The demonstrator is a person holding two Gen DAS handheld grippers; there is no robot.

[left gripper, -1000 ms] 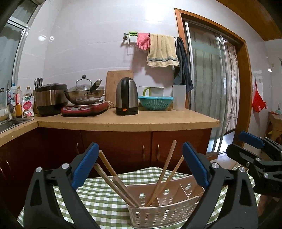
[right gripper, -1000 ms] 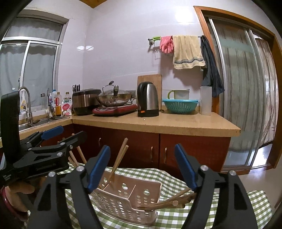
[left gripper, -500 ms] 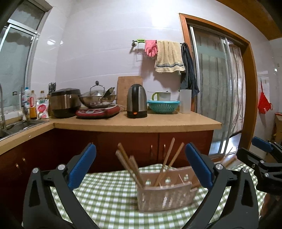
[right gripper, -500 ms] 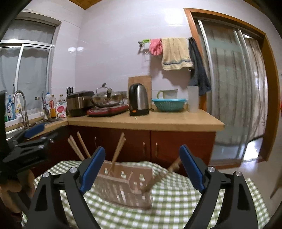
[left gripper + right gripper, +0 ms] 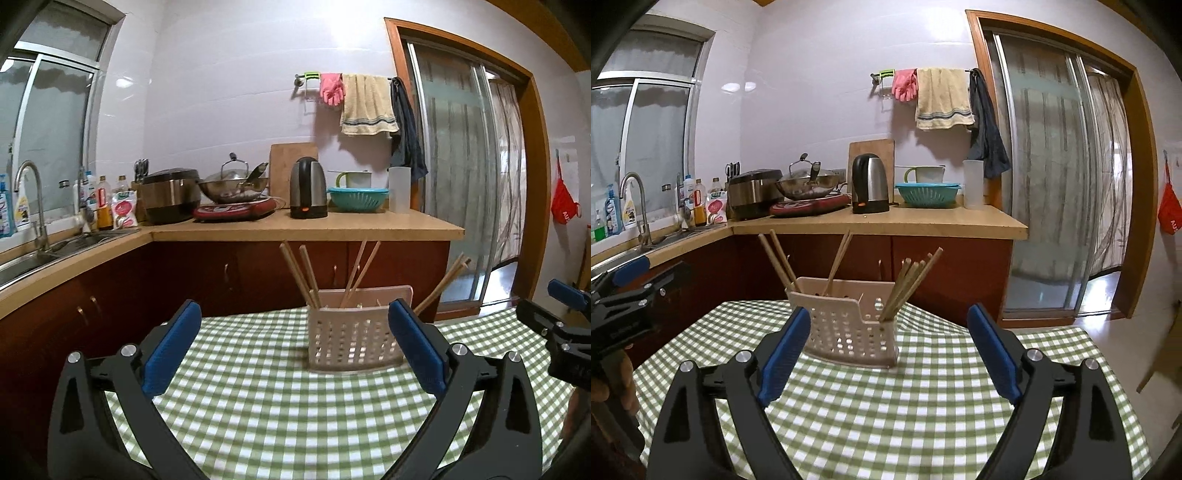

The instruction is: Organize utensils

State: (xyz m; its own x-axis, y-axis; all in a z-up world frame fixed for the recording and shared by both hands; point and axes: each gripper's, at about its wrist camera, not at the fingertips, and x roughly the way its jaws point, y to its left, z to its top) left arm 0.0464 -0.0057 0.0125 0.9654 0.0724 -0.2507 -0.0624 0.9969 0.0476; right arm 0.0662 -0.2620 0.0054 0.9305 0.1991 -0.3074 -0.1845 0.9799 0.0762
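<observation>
Both grippers are the same build: chunky black plastic frames that fork into two fingers, each tipped with a long blue pad. The left gripper (image 5: 293, 349) has round silver screw heads on its arms, two per side, plus triangular cutouts lower in the frame. The right gripper (image 5: 890, 356) is a twin, same silver screws, same blue pads (image 5: 785, 354). From the side it looks like a stack of black levers. A bit of hand (image 5: 622, 380) shows behind one.
</observation>
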